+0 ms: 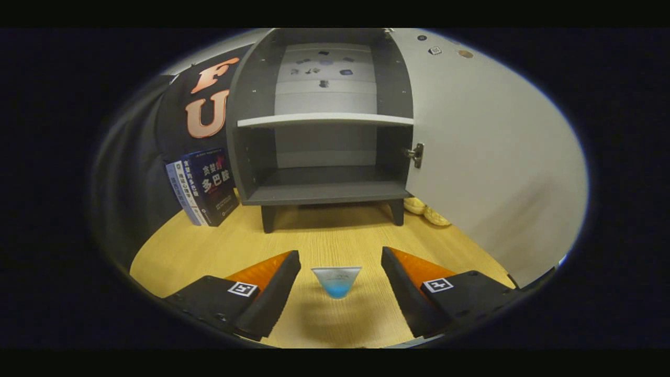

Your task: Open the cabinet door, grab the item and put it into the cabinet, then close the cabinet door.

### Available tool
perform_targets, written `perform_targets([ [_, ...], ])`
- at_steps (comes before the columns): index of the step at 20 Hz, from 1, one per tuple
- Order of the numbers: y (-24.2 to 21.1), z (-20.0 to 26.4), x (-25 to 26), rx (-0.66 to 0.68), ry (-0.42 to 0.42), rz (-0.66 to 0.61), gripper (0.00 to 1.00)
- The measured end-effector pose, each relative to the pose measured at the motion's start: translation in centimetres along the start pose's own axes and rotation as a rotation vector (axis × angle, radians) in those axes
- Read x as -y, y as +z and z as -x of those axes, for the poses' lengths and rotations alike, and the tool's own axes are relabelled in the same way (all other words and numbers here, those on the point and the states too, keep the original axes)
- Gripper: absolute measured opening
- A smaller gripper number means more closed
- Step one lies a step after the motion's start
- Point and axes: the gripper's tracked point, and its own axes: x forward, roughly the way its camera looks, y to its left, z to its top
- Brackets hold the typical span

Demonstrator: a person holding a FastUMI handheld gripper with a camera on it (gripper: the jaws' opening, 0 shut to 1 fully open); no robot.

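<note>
A small grey cabinet [324,193] stands on the wooden table ahead of me, its white door [487,157] swung wide open to the right. Inside it a white shelf [324,120] splits an upper and a lower compartment; the lower one is bare. A small clear cone-shaped cup with blue in its tip [336,281] sits on the table between my two fingers, touching neither. My gripper [340,262] is open, its black and orange fingers [272,285] spread on either side of the cup.
Several books [204,186] lean against the cabinet's left side. Something yellow [426,210] lies on the table behind the open door's lower edge. Black cloth hangs behind the books. Bare wooden tabletop [335,235] stretches between my fingers and the cabinet.
</note>
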Motion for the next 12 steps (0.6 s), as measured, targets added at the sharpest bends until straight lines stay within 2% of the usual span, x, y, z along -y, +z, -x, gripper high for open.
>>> perform_targets([
  [5, -2.5, -0.9, 0.0, -0.082, 0.012, -0.023, 1.0],
  [7, -2.8, -1.4, -0.4, -0.089, 0.017, -0.047, 0.95],
  [9, -2.8, -1.5, -0.4, -0.095, 0.022, -0.049, 0.69],
  [12, -2.6, -0.8, -0.7, -0.125, 0.035, -0.05, 0.59],
])
